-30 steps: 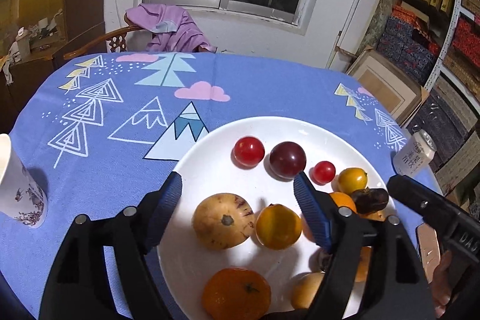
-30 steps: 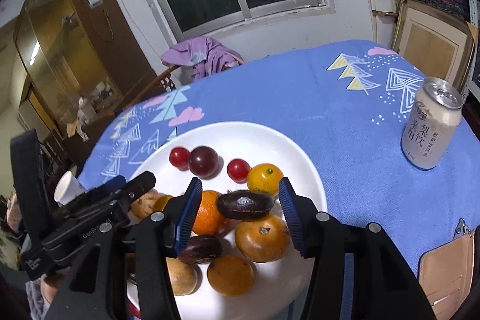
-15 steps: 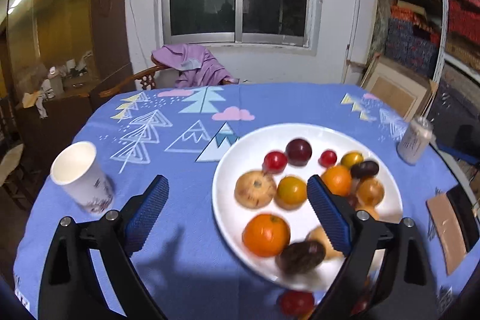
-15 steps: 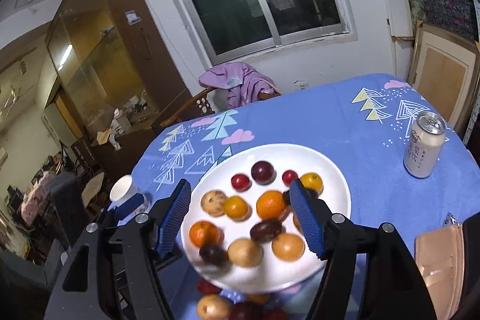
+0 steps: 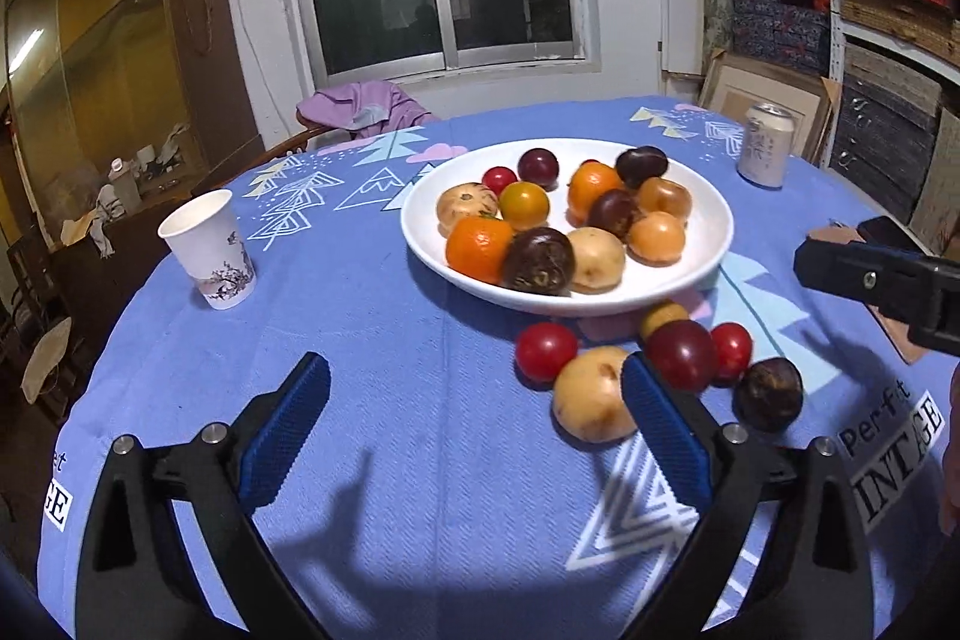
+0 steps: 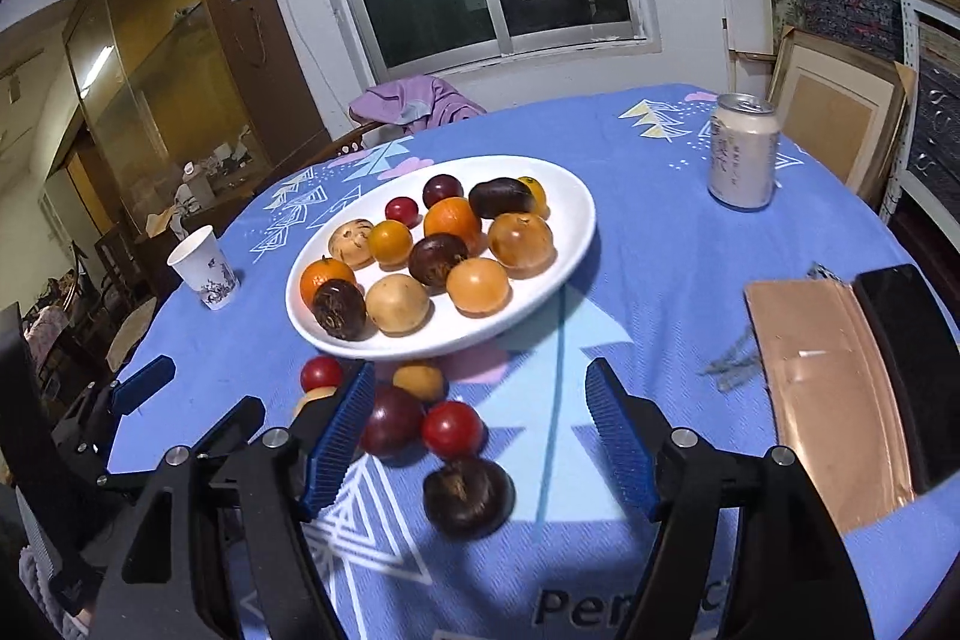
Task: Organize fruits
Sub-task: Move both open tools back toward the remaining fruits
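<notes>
- Both sets of jaws stand wide apart and hold nothing; the left gripper (image 5: 474, 427) and the right gripper (image 6: 480, 436) hover low over the near part of the desk (image 5: 384, 316), which is covered in a blue cloth with tree and mountain prints.
- Six loose fruits lie on the cloth just near of the white plate (image 5: 708, 256).
- Left wrist view: a pale yellow-brown fruit (image 5: 591, 394) lies just left of the right blue pad, partly between the jaws; a red tomato (image 5: 546, 351) sits far-left of it, touching or nearly so.
- A dark red plum (image 5: 684, 353) shows just beyond the right pad's tip, with a small yellow fruit (image 5: 663, 316) behind it by the plate rim, a second red tomato (image 5: 732, 345) to its right, and a dark brown fruit (image 5: 770, 393) further right, outside the jaws.
- Right wrist view: the dark brown fruit (image 6: 468, 496) lies between the jaws, nearer the left pad; the second red tomato (image 6: 451, 429) and the dark red plum (image 6: 391, 419) lie just beyond it, the plum against the left pad.
- The plate carries a pile of orange, yellow, red and dark fruits and stands far of both grippers, mid-desk.
- A paper cup (image 5: 207, 249) stands at far left; a drinks can (image 6: 742, 151) stands at far right.
- A brown wallet with a black phone (image 6: 900, 370) lies at the right edge.
</notes>
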`<action>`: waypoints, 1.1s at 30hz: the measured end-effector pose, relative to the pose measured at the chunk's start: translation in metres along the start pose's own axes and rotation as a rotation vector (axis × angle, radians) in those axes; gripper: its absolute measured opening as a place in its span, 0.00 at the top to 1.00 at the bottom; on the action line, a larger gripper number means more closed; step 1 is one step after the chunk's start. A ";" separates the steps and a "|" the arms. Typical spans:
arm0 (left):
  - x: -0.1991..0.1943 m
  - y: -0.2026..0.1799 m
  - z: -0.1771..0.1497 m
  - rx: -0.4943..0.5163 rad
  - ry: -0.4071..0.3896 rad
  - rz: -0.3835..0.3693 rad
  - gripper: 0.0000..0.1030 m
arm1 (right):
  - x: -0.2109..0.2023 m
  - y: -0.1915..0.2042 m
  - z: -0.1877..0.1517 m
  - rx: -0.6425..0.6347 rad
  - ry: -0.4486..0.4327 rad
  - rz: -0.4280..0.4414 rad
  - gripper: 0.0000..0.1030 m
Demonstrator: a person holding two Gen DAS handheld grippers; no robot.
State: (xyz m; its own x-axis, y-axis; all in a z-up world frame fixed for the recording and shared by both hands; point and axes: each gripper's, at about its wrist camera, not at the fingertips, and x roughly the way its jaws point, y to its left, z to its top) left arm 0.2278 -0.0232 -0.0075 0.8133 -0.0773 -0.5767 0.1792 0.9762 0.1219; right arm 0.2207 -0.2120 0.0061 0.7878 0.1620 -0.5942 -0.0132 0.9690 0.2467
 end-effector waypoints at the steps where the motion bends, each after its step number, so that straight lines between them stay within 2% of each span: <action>1: -0.001 -0.002 -0.002 0.008 0.002 0.002 0.07 | 0.000 0.000 -0.001 0.001 0.000 -0.002 0.29; 9: 0.013 0.005 0.000 -0.033 0.057 -0.013 0.07 | 0.004 0.002 -0.001 -0.029 0.016 -0.019 0.28; 19: 0.016 0.004 0.002 -0.031 0.070 -0.019 0.07 | 0.012 0.010 -0.007 -0.083 0.051 -0.041 0.28; 28: 0.032 0.027 0.001 -0.125 0.135 -0.028 0.07 | 0.029 0.022 -0.024 -0.188 0.116 -0.070 0.28; 33: 0.036 0.029 0.000 -0.131 0.152 -0.034 0.07 | 0.032 0.029 -0.030 -0.233 0.133 -0.083 0.28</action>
State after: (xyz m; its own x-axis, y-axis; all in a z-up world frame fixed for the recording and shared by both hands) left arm 0.2620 0.0023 -0.0251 0.7133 -0.0889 -0.6952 0.1234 0.9924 -0.0003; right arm 0.2268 -0.1735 -0.0292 0.7046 0.0881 -0.7041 -0.1053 0.9943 0.0191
